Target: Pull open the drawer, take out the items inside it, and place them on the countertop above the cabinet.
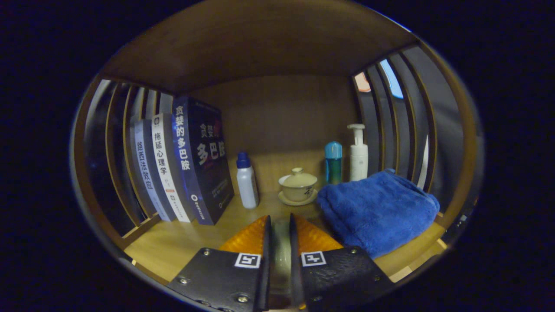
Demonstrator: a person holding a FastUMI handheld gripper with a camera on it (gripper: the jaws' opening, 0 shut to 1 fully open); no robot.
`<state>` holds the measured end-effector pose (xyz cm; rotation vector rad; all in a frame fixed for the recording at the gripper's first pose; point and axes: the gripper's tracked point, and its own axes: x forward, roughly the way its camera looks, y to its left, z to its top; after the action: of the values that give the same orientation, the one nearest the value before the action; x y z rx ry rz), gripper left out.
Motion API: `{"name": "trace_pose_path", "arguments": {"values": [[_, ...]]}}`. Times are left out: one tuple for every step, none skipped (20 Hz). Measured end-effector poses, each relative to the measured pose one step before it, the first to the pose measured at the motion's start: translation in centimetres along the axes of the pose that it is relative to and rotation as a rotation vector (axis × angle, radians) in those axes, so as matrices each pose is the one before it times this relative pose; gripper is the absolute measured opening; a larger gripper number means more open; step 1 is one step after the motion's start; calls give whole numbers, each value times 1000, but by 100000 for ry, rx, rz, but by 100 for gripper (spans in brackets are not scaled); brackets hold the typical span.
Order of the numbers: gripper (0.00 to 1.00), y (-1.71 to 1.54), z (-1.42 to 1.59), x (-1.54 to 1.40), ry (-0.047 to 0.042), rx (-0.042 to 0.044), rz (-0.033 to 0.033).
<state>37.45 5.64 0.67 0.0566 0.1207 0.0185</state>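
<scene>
Claw: I am looking along my claw (279, 242), whose fingers are standing close together with a narrow gap between them; something pale is showing in that gap, but I cannot tell what it is or whether both fingers are pressing on it.
Desk: the wooden desk (173, 245) is lying under the fingers and is carrying everything ahead, with slatted side walls rising at either side and a wooden board running overhead.
Lidded cup: a cream lidded cup (298, 184) is sitting upright on its saucer just beyond the fingertips, near the back panel.
Towel: a folded blue towel (377, 210) is lying just to the right of the fingers, close beside the cup's saucer.
White bottle: a small white bottle with a blue cap (246, 182) is standing upright between the books and the cup.
Books: three books (182, 167) are standing on end at the left, leaning against the slats.
Back right: a blue-capped bottle (333, 162) and a white pump bottle (358, 151) are standing side by side behind the towel.
Drawer: I am not seeing it from here.
</scene>
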Motion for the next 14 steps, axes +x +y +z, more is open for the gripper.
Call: {"name": "trace_pose_path", "arguments": {"values": [[22,-182,72,376,-398,322,-595],[23,-134,-8,168,51,270,-207],[23,115,-121,-19,636,343,318],[25,-39,-495,-228,2297,760,-153],[27,258,-448,-218,2369,1337,693],[27,26,-38,-14,311,-334,89],[28,-115,49,-23,-212,-788,-221],[38,199,-48,-335,561,-238,607],[48,193,63,-710,781,69,89],[58,-164,254,-1058,587,-374,-287],[68,77,236,-643,-225,-645,366],[78,209,341,-645,-976,-1162,499],[88,-156,517,-739,-1248,-1800,-442],[98,-124,449,-1323,-1116,-1773,94]]}}
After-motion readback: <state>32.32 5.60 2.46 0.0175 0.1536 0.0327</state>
